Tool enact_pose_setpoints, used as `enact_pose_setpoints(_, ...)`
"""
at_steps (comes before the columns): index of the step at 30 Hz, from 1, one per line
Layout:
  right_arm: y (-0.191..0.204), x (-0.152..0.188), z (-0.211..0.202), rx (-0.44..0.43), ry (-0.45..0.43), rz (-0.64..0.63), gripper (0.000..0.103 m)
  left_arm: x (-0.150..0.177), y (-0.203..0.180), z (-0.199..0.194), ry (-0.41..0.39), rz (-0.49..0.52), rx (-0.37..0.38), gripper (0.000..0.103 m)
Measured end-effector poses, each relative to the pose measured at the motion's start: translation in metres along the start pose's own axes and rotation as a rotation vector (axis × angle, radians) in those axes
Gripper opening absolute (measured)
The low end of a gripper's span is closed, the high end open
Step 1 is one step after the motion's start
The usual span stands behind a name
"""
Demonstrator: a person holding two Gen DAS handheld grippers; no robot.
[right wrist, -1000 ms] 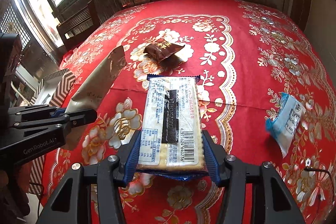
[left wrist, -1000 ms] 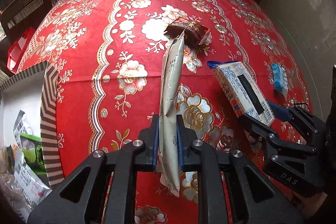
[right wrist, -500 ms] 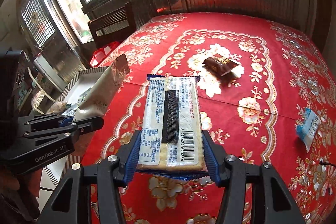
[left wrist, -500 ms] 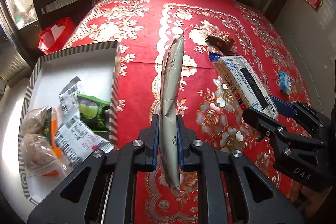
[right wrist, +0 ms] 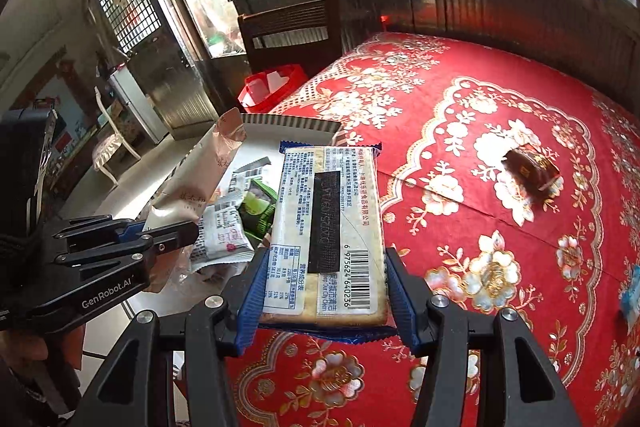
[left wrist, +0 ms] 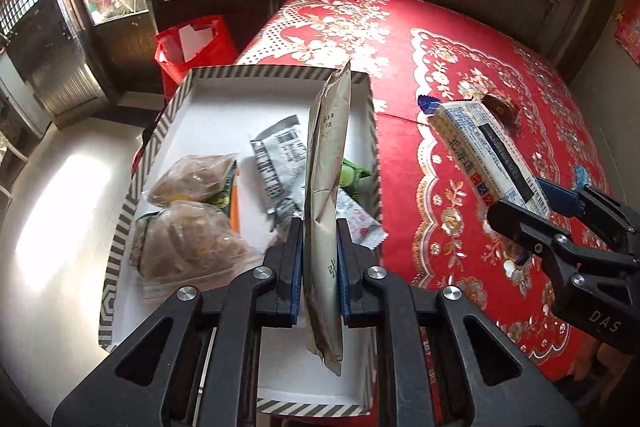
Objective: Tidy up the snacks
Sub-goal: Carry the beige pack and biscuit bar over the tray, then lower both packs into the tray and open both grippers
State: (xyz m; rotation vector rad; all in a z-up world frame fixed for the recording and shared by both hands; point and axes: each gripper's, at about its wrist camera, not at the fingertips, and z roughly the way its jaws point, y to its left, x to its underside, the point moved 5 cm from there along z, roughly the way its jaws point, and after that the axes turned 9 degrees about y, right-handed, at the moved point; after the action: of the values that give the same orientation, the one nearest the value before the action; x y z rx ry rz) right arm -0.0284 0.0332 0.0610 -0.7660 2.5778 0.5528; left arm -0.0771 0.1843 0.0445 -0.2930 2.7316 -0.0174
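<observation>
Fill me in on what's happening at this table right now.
A person is sorting snacks with two handheld grippers. The left gripper is shut on a beige pouch, held edge-up over the striped box that already has several packets in it. The right gripper grips a cracker pack over the red tablecloth beside the box. A brown packet lies on the cloth.

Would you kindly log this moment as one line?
left claw: shut on beige pouch, over striped box | right claw: shut on cracker pack | brown packet: on tablecloth
</observation>
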Motion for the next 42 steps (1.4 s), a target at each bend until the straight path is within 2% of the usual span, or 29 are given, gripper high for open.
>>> enact_pose_setpoints(6, 0.030, -0.012, 0.012, -0.015, 0.017, -0.063, 0.054, 0.006, 0.032, 0.001, -0.002, -0.050, -0.033, 0.014)
enact_pose_setpoints(12, 0.044, -0.019, 0.025, -0.024, 0.042, -0.094, 0.054, 0.010, 0.048, 0.008, 0.009, -0.081, -0.039, 0.013)
enact_pose_setpoints(26, 0.065, -0.027, 0.053, -0.026, 0.097, -0.139, 0.054, 0.010, 0.057, 0.016, 0.017, -0.093, -0.028, 0.013)
enact_pose_setpoints(42, 0.075, -0.049, 0.109, -0.006, 0.176, -0.173, 0.054, 0.005, 0.060, 0.024, 0.023, -0.099, -0.013, 0.014)
